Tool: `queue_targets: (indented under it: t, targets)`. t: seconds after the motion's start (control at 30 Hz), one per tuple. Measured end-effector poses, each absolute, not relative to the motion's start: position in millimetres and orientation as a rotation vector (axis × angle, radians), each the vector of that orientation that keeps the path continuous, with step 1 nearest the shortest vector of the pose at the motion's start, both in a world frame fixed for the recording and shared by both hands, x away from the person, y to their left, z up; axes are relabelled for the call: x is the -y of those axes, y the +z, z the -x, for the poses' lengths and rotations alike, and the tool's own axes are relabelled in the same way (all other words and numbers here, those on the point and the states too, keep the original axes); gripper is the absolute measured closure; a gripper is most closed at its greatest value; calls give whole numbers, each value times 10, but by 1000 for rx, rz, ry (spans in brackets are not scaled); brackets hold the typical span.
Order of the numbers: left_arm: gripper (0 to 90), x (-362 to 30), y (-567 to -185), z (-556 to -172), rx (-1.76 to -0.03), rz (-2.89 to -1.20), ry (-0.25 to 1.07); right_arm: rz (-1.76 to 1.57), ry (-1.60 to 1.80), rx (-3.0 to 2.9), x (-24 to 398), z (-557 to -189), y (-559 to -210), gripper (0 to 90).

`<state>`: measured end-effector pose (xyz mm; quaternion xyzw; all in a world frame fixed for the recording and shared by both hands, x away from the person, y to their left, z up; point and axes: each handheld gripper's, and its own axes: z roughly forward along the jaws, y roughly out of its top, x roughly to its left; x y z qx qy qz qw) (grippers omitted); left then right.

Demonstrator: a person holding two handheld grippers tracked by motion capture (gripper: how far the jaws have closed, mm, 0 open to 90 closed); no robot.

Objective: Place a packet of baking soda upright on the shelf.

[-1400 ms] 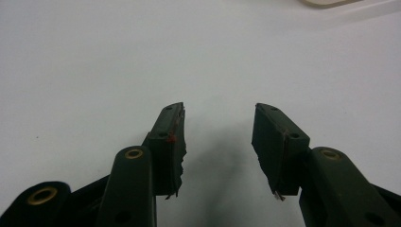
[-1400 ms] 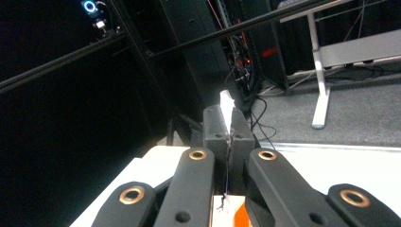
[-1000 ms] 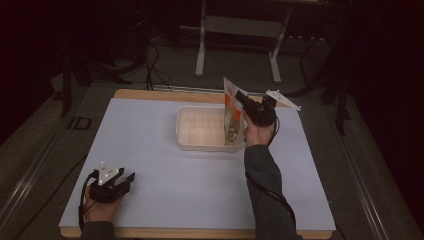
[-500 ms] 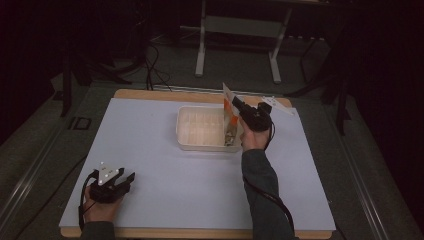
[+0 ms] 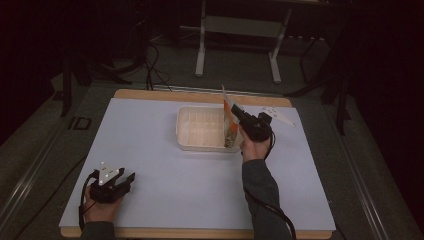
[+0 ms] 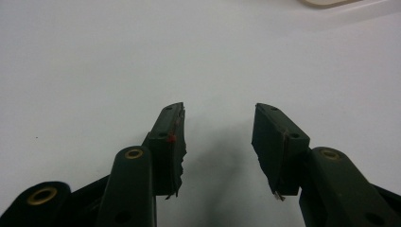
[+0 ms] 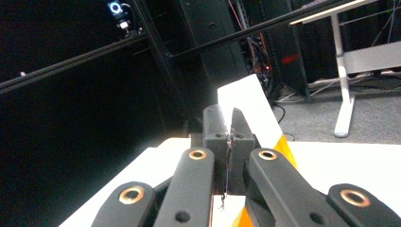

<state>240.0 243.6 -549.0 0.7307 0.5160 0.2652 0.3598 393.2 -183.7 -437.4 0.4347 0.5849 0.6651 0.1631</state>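
White-and-orange card (image 7: 246,111) stands clamped between the right gripper (image 7: 230,130) jaws above the tray (image 5: 200,131); left gripper (image 6: 218,137) gapes empty.

Left hand (image 5: 97,207) sits at near left of the table, gripping the black two-jaw left gripper (image 5: 131,176) low and roughly level, jaws pointing right and far, standing apart with a clear gap. Right forearm in dark sleeve (image 5: 260,192) runs from near edge toward centre-far. Right hand (image 5: 254,148) holds the black two-jaw right gripper (image 5: 233,108) tilted up-left, jaws pressed together.
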Motion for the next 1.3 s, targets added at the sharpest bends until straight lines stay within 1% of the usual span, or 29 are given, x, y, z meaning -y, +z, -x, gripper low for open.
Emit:
queue_targets:
  t: [0.13,0.4,0.93,1.17,1.3]
  targets:
    - [542,-2433,-5491,-2400,-1331,-1886,685,-1225,1912,-1675,1835,-3899,-4395,900]
    - [542,-2437,-5489,-2400,-1330,-1883,680,-1275,1846,-1696,1865,-3997,-4411,900]
    - [541,-2432,-5491,-2401,-1331,-1885,682,-1279,1822,-1737,1786,-3691,-4685,900]
    - [541,-2430,-5492,-2402,-1331,-1886,680,-1270,1789,-1759,1799,-3638,-4731,900]
    - [541,-2432,-5492,-2403,-1333,-1885,678,-1258,1753,-1779,1812,-3645,-4699,893]
